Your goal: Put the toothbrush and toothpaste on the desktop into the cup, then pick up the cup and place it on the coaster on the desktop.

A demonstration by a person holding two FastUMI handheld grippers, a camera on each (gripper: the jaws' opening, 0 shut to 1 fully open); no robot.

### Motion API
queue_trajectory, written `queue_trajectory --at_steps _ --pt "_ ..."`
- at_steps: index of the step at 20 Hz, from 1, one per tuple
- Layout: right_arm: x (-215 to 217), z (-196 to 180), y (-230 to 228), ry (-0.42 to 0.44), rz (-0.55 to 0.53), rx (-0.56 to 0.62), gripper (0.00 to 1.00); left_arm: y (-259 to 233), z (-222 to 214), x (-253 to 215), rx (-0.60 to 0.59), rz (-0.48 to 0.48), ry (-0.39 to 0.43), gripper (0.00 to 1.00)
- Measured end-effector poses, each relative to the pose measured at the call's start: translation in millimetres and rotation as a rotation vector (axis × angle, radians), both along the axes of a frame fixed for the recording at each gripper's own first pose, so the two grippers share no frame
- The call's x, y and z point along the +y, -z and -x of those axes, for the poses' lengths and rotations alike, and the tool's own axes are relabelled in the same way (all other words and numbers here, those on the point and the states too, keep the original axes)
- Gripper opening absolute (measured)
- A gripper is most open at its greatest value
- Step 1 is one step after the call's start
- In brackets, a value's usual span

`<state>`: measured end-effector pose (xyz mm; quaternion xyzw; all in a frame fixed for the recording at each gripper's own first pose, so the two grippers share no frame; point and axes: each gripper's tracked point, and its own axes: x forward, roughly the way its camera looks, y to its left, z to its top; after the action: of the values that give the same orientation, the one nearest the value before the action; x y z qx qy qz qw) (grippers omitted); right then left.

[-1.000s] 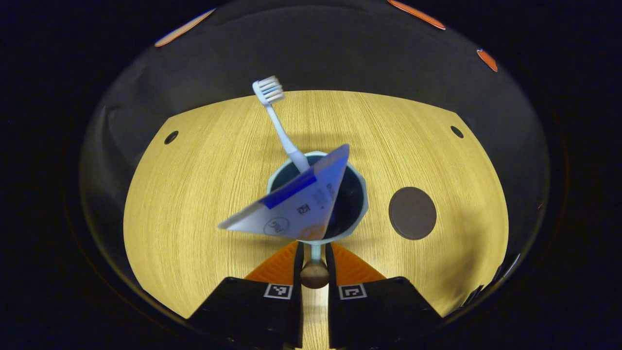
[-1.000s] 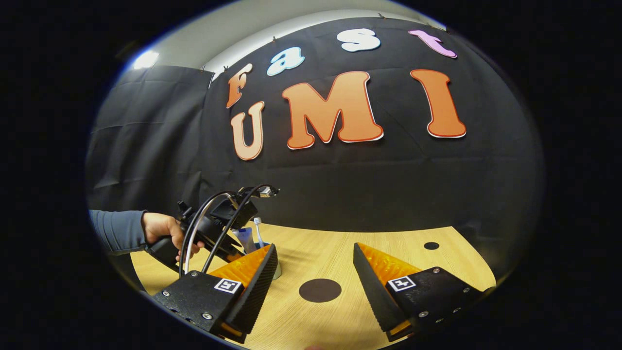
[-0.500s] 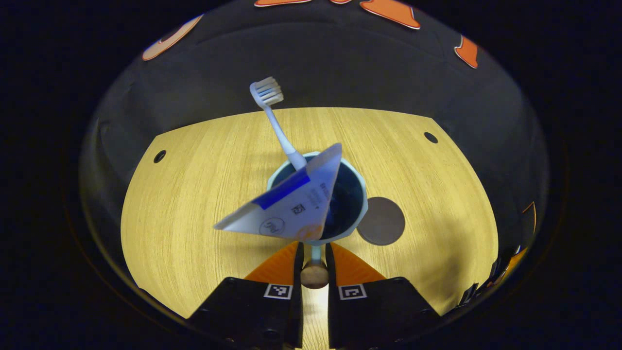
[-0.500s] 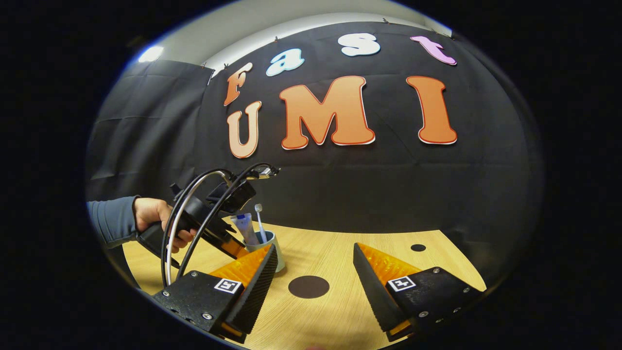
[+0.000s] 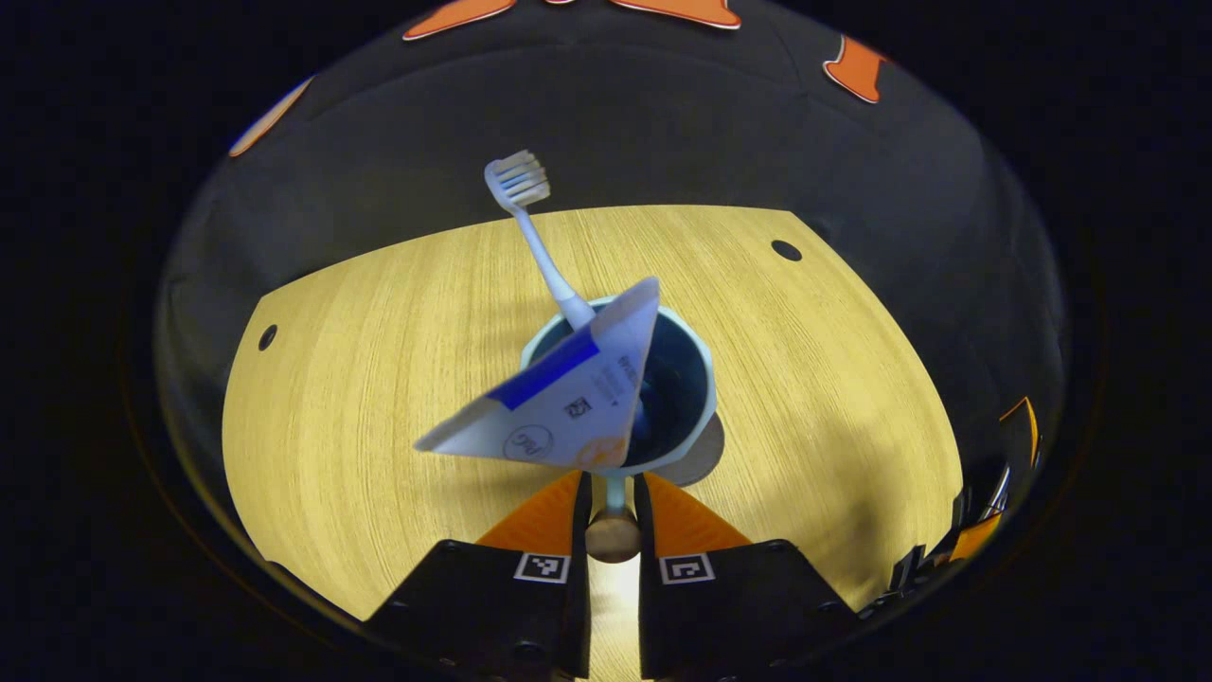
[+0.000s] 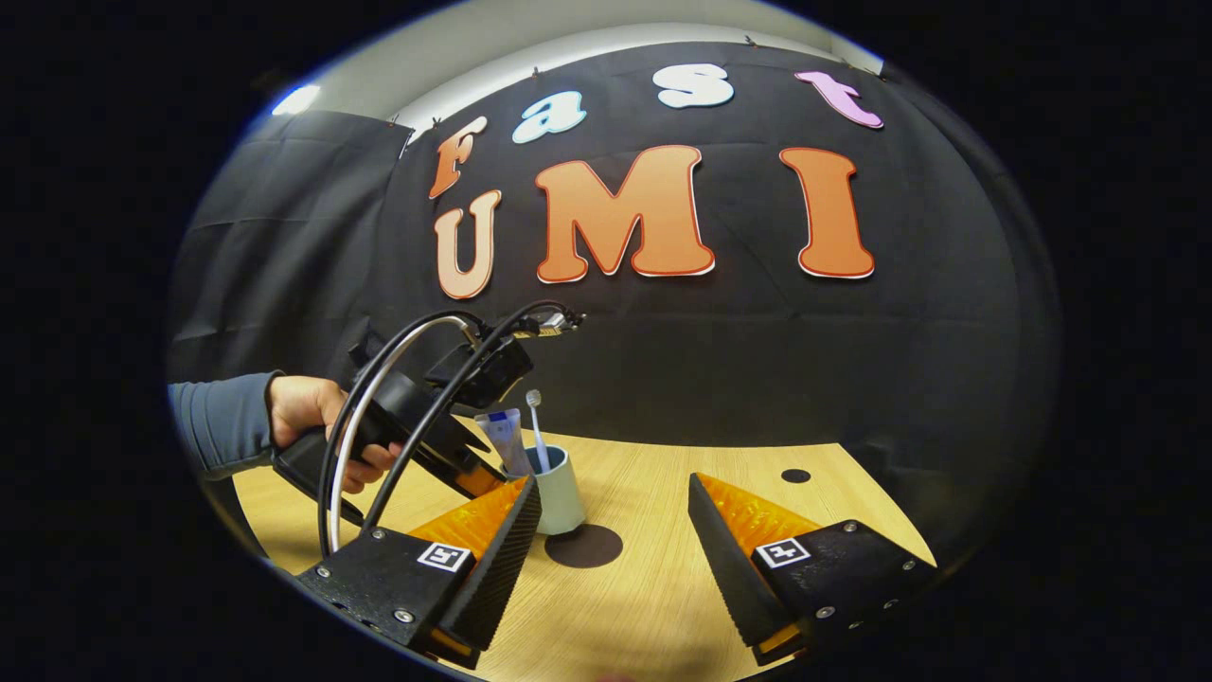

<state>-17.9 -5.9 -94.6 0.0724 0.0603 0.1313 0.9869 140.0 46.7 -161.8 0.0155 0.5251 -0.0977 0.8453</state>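
Toothbrush [image 5: 535, 242] and toothpaste [image 5: 559, 398] already stand in the cup [image 5: 696, 379]. Our left claw [image 5: 613, 493] pinches its handle, carrying it over the coaster's [image 6: 592, 547] edge; right claw [image 6: 615, 530] hangs spread. Setting down remains.

Blue-grey sleeve [image 6: 222, 438], looped black cables [image 6: 398, 398]

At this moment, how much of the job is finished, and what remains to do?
Done: the toothbrush and toothpaste stand in the cup. In hand: the left gripper is shut on the cup's handle and holds the cup partly over the coaster, at its near edge. Whether the cup touches it, I cannot tell. Left: centre the cup on the coaster and release. The right gripper is open, apart.
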Motion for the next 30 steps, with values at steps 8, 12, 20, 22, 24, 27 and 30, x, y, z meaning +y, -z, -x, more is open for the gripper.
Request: queue_trajectory --at_steps 8,12,20,22,24,27,30 --pt "-16 9 14 0.019 -0.008 0.039 0.94 -8 -1 10 0.054 -0.014 0.073 0.2" --pt "-19 9 10 0.036 -0.027 0.037 0.94 -8 3 5 0.043 0.011 0.083 0.24" --pt "-13 9 -7 0.083 -0.021 -0.027 0.94 -77 -13 23 -0.303 -0.006 0.16 0.92" --pt "-10 10 -17 0.102 -0.015 -0.06 0.94 -86 -12 31 -0.411 -0.01 0.137 0.98" --pt "-9 12 -27 0.126 -0.004 -0.103 0.94 -109 -13 44 -0.537 -0.04 0.1 0.98" --pt "-5 18 -39 0.15 0.015 -0.161 0.94 -131 -8 62 -0.74 -0.067 0.048 0.98" --pt "3 24 -39 0.147 0.012 -0.185 0.94 -138 8 71 -0.864 -0.049 -0.017 0.98"
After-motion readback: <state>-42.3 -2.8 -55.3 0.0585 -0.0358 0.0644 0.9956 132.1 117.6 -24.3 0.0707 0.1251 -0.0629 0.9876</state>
